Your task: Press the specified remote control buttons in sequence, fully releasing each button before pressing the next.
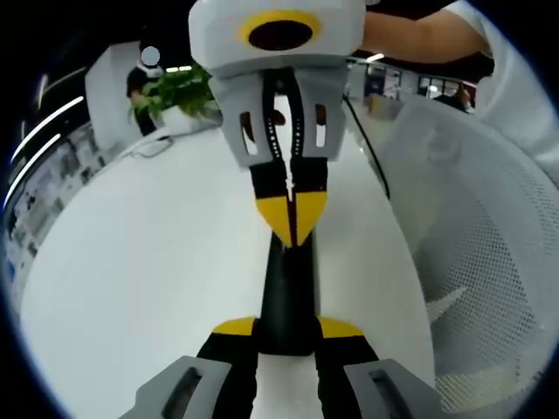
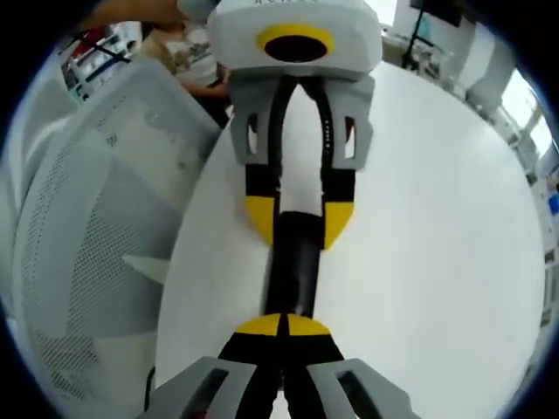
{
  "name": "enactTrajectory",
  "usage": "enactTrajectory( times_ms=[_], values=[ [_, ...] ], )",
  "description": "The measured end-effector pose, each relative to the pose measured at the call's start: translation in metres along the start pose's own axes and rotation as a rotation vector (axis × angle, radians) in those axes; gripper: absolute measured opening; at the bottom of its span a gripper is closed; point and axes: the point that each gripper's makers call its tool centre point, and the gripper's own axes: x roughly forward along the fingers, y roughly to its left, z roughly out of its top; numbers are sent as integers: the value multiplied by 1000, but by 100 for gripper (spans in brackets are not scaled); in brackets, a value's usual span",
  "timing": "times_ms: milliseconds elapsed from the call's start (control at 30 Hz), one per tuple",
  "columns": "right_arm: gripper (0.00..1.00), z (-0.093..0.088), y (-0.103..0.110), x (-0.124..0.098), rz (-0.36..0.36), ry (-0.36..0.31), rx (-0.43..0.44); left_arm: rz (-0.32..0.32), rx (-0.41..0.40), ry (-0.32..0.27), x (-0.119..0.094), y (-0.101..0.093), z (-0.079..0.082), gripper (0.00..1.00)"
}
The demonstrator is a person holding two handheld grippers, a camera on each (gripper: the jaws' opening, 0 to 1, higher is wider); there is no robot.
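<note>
Table [image 1: 131, 262]: broad, white, round-edged; bare surface spread under both views.
Chair [image 1: 489, 227]: white mesh back just beside the table edge, also in the right gripper view [image 2: 96, 227].
Background: green plant [image 1: 175, 92] at the far side of the table, well apart from the work.
Remote control [image 1: 286, 297]: long, black, slim; lying lengthwise on the table between the two grippers; buttons too dark to tell apart. In the right gripper view [image 2: 294, 271] again running straight away from the camera.
Left gripper [image 1: 288, 336]: jaws spread around the near end of the remote control, yellow tips flanking its sides, apparently steadying it; firm contact not certain.
Right gripper [image 2: 284, 327]: jaws pressed together, yellow tips meeting in a single point, poised on or just over the remote control's top face. Same closed point visible in the left gripper view [image 1: 294, 214], coming down from the far side.
Step, as judged: pressing or about to press a button with the closed tip.
Risk, slip: rounded tip sliding off a small button, caused by an angled approach.
Risk, wrong button: neighbouring key pressed, caused by the tip hiding the keys.
Risk, shift: remote control skating on the smooth table, caused by a loose hold at the left end.
Risk, sequence: incomplete release before the next press, caused by too small a lift.
</note>
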Motion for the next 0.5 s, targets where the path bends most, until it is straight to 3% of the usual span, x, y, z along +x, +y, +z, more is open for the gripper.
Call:
enactTrajectory(
  times_ms=[500],
  values=[
    [0, -1, 0, 2, -1, 5, 2, 1, -1, -8, 0, -1, 1, 24]
  ],
)
